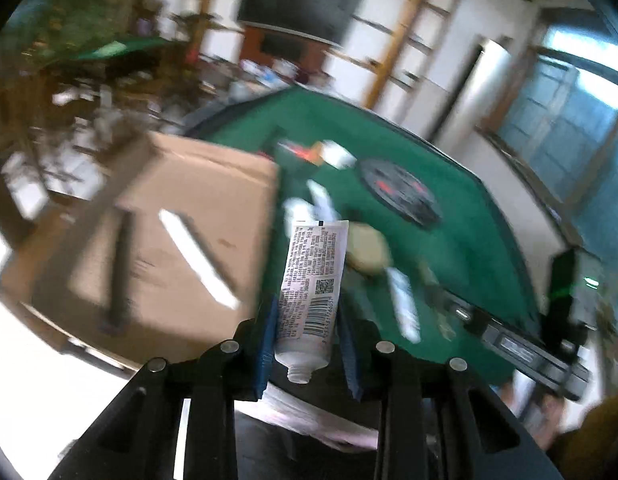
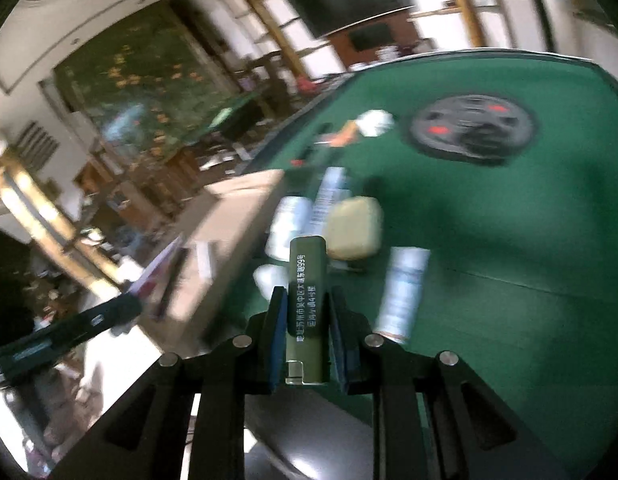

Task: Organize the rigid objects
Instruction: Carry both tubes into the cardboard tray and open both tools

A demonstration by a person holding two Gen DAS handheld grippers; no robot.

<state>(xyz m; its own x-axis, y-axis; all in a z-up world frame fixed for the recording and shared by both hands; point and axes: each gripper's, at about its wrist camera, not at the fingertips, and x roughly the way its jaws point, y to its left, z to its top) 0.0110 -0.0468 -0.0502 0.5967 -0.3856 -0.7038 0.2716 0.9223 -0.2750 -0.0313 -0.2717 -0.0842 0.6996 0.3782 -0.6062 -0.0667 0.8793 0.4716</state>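
so you have one thing in each hand right now. your left tongs [image 1: 309,344] are squeezed onto a white tube [image 1: 309,300], with the blue pads on both sides of it. its open neck points back at you and its flat end points out over the green counter [image 1: 449,168]. there is no cap on the neck that i can see. you hold it near the neck, i think so the long part sticks out and can drop in first.

your right tongs [image 2: 305,340] are squeezed onto a green stick-shaped thing [image 2: 306,304] with white writing down it. it lies straight along the tongs, so it will not swing much.

both things are up in the air, not touching the counter. the brown box [image 1: 181,216] sits at the left side of the counter, and i think that is where they should go. in the left view two long things already lie on it, one dark and one white.

now count what still lies on the counter. it is blurry, so the count is rough. i see one yellowish pack [image 2: 355,228], about three or four white tubes or bottles beside it, one small pile of orange and white things farther off, and one round black dial [image 2: 471,128] with red spots in the middle. they lie close together, near the box, easy to reach next.
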